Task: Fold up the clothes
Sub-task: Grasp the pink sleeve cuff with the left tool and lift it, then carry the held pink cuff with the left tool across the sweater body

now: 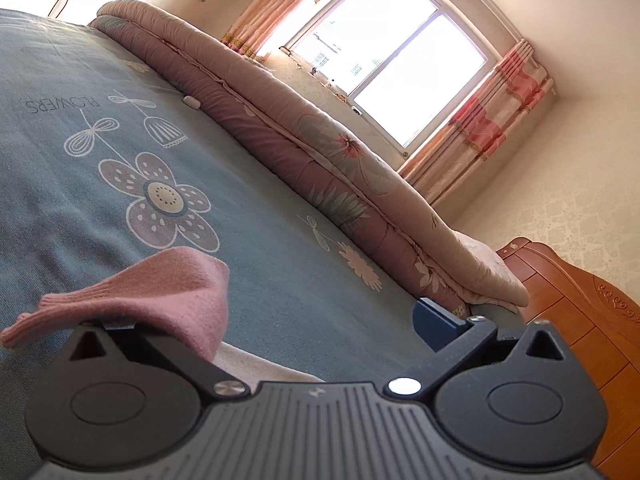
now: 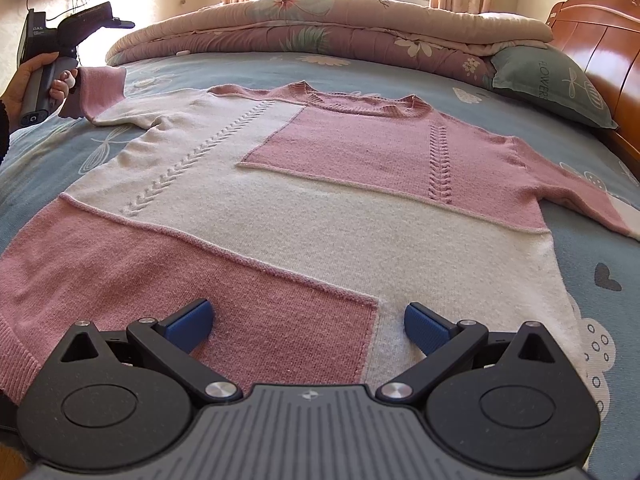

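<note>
Blue pads of the right claw (image 2: pixel 308 326) gape empty above the sweater (image 2: pixel 304 216) spread flat on the bed (image 2: pixel 592 300), while at ten o'clock the left claw (image 1: pixel 280 320), jaws wide, merely props its pink cuff (image 1: pixel 160 292), which may slip

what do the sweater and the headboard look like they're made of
Sweater: looks like soft knitted yarn, wool or acrylic, matte and slightly fuzzy; visible stitch rows, a ribbed collar and cable-like raised patterns show it. Headboard: appears to be orange-brown wood with a glossy varnish; panel joints, carved scrollwork and light reflections suggest that.
</note>
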`<state>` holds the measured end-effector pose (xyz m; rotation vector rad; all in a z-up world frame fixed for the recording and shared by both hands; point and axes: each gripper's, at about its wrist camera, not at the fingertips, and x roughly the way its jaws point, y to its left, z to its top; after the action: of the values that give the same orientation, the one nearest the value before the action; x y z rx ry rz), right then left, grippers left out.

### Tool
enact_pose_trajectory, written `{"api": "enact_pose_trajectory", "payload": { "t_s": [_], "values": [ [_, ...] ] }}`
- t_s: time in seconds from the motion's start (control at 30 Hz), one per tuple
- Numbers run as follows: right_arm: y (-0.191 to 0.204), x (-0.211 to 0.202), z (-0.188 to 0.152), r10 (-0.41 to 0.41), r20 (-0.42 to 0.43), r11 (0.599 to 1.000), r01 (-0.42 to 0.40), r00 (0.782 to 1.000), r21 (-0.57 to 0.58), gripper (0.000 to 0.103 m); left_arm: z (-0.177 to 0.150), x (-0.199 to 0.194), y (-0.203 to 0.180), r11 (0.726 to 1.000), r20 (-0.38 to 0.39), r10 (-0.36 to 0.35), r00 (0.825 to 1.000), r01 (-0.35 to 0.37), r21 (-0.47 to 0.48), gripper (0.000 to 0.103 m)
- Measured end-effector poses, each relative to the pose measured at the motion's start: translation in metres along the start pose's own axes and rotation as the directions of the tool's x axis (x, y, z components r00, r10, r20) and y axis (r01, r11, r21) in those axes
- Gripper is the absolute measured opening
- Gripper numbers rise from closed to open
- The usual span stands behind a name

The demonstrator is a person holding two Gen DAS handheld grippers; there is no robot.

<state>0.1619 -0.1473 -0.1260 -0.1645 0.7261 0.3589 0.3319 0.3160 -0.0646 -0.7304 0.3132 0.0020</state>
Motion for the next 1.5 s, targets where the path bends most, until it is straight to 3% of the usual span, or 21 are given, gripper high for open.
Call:
{"api": "enact_pose_trajectory", "payload": {
  "t_s": [0.23, 0.43, 0.57, 0.63, 0.73, 0.8, 0.97, 1.13, 1.3, 1.5],
  "values": [
    [-0.003, -0.024, 0.007, 0.065, 0.122, 0.998, -0.066, 0.99, 0.007, 0.103, -0.003, 0.007, -0.033, 0.999, -0.037, -0.039, 0.999, 0.039, -0.003, 0.102],
    [-0.009, -0.023, 0.022, 0.095, 0.03, 0.995, -0.095, 0.995, 0.004, 0.103, -0.008, 0.007, -0.064, 0.998, -0.071, -0.06, 0.996, 0.06, -0.003, 0.102],
    [-0.026, -0.03, 0.044, 0.204, -0.001, 0.973, -0.202, 0.979, 0.11, 0.103, -0.014, 0.005, -0.083, 0.997, -0.081, -0.079, 0.994, 0.08, 0.001, 0.102],
    [-0.031, -0.03, 0.06, 0.232, -0.001, 0.967, -0.23, 0.973, 0.111, 0.103, -0.018, 0.005, -0.091, 0.995, -0.089, -0.1, 0.991, 0.101, 0.001, 0.102],
    [-0.032, -0.032, 0.072, 0.211, 0.038, 0.974, -0.214, 0.977, 0.07, 0.103, -0.023, 0.007, -0.103, 0.992, -0.107, -0.118, 0.987, 0.121, 0.02, 0.102],
    [-0.034, -0.032, 0.067, 0.213, 0.068, 0.973, -0.218, 0.975, 0.08, 0.103, -0.024, 0.009, -0.109, 0.992, -0.116, -0.118, 0.986, 0.122, 0.025, 0.102],
    [-0.044, -0.02, 0.05, 0.27, 0.017, 0.954, -0.27, 0.963, 0.131, 0.103, -0.025, 0.014, -0.119, 0.994, -0.133, -0.097, 0.986, 0.101, 0.027, 0.102],
    [-0.048, -0.024, 0.047, 0.276, 0.034, 0.952, -0.278, 0.961, 0.132, 0.103, -0.026, 0.015, -0.13, 0.995, -0.141, -0.095, 0.985, 0.098, 0.014, 0.102],
    [-0.047, -0.03, 0.041, 0.262, 0.035, 0.958, -0.264, 0.965, 0.11, 0.103, -0.032, 0.025, -0.144, 0.998, -0.163, -0.063, 0.985, 0.065, 0.012, 0.102],
    [-0.044, -0.035, 0.029, 0.299, -0.014, 0.952, -0.297, 0.954, 0.073, 0.103, -0.036, 0.035, -0.16, 0.999, -0.177, -0.05, 0.983, 0.05, -0.007, 0.102]
  ]
}}
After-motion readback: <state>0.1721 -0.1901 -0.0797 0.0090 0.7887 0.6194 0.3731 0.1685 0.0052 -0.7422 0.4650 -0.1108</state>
